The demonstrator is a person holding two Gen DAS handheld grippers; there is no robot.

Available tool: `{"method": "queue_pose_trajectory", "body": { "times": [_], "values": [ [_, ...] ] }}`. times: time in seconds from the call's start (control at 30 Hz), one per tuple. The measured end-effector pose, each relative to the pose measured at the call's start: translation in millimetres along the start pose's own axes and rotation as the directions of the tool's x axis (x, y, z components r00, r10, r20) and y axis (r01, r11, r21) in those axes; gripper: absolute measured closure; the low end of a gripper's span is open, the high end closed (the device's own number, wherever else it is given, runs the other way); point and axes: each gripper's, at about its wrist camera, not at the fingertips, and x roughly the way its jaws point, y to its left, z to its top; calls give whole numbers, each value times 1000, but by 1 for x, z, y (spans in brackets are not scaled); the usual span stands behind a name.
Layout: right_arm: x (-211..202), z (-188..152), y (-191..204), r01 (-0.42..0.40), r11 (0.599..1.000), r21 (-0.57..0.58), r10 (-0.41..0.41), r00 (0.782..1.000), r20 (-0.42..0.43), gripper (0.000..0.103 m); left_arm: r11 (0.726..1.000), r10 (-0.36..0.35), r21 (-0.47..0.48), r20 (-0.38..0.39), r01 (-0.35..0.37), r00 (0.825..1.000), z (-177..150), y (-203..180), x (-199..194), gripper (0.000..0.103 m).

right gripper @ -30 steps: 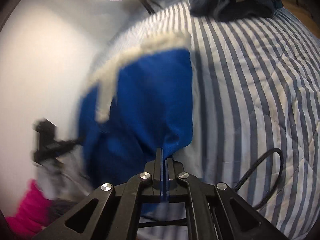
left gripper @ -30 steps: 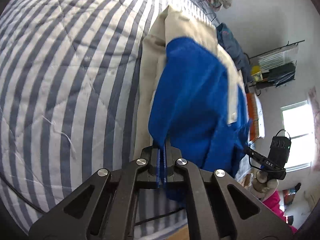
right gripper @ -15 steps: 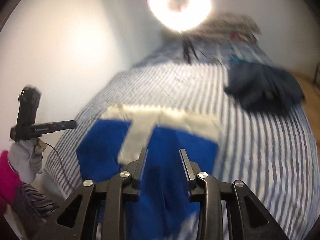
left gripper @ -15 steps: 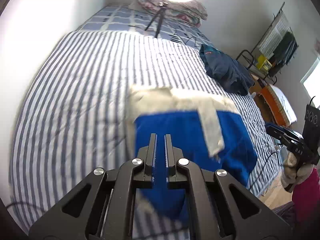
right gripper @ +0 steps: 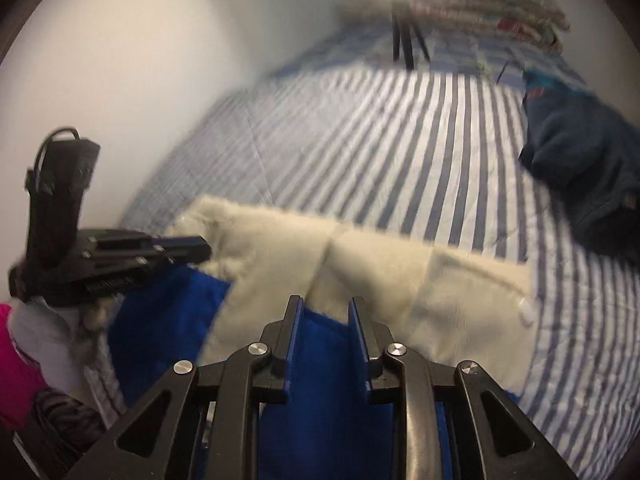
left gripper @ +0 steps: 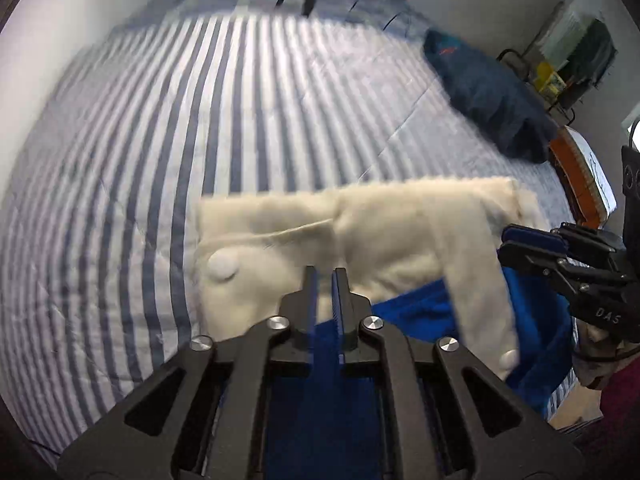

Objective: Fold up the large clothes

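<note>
Left gripper (left gripper: 324,276): jaws parted by a narrow slit, having just been opening; nothing is gripped. Blue cloth shows through the slit from below.
Right gripper (right gripper: 325,308): jaws stand clearly apart, having just been closing; nothing is between the pads, and the blue cloth seen in the gap lies beneath.
Garment (left gripper: 384,256): the task's piece, lying flat on the bed near its close edge, directly under and ahead of both grippers. It is a blue shell folded over so that a cream, fleecy lining forms a broad band across the far side.
Garment details: a round white snap (left gripper: 223,265) sits on the cream band at the left wrist view's left; another white fastener (right gripper: 526,309) shows at the right end in the right wrist view. A cream strip runs down over the blue.
Obstruction: each gripper's black frame hides the near blue part; the other gripper enters each view from the side.
Dark garment (left gripper: 492,100): navy, crumpled, well apart on the bed's far right.
Bed (left gripper: 160,140): quilted cover in blue-grey and white stripes.
Tripod (right gripper: 404,40): black legs standing at the bed's far end, under a bright ring light.
Pillows (right gripper: 480,8): patterned, blurred, at the head.
Room: plain pale walls; a wire rack (left gripper: 576,48) holding items at far right.
</note>
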Motion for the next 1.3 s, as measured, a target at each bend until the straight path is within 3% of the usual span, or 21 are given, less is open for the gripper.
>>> {"method": "queue_pose_trajectory", "body": {
  "times": [0.1, 0.2, 0.37, 0.47, 0.53, 0.67, 0.8, 1.0, 1.2, 1.3],
  "values": [
    [26, -12, -10, -10, 1000, 17, 11, 998, -61, 86, 997, -59, -39, -2, 59, 998, -7, 16, 11, 97],
    [23, -11, -15, -25, 999, 39, 27, 998, -60, 86, 999, -42, 4, 0, 42, 999, -7, 12, 7, 97],
    [-33, -20, -23, -6, 999, 53, 5, 1000, 22, 83, 996, -74, -48, 69, 77, 995, -13, 16, -37, 97],
    [-63, -36, -37, -55, 992, 112, 49, 997, 62, 82, 991, -119, -52, 91, 124, 989, -30, 16, -61, 97],
    [-73, -50, -40, -46, 993, 108, 39, 997, 61, 82, 991, -123, -37, 98, 128, 988, -46, 12, -69, 97],
    [-59, -72, -49, -8, 992, 124, 8, 1000, 1, 83, 994, -103, -34, 41, 105, 994, -66, 15, -52, 97],
    [-44, -74, -54, 23, 994, 105, -20, 999, -31, 86, 987, -131, -93, 19, 133, 991, -71, 27, -34, 98],
    [-43, -75, -45, 77, 993, 84, -73, 996, -41, 87, 981, -149, -115, 44, 153, 988, -82, 35, -30, 99],
    [-91, -90, -41, -29, 994, 104, 27, 999, 23, 84, 961, -185, -188, 95, 200, 978, -97, 52, -74, 99],
    [-88, -104, -37, -41, 994, 97, 42, 999, -11, 84, 964, -191, -175, 61, 198, 980, -111, 51, -74, 99]
  ]
}}
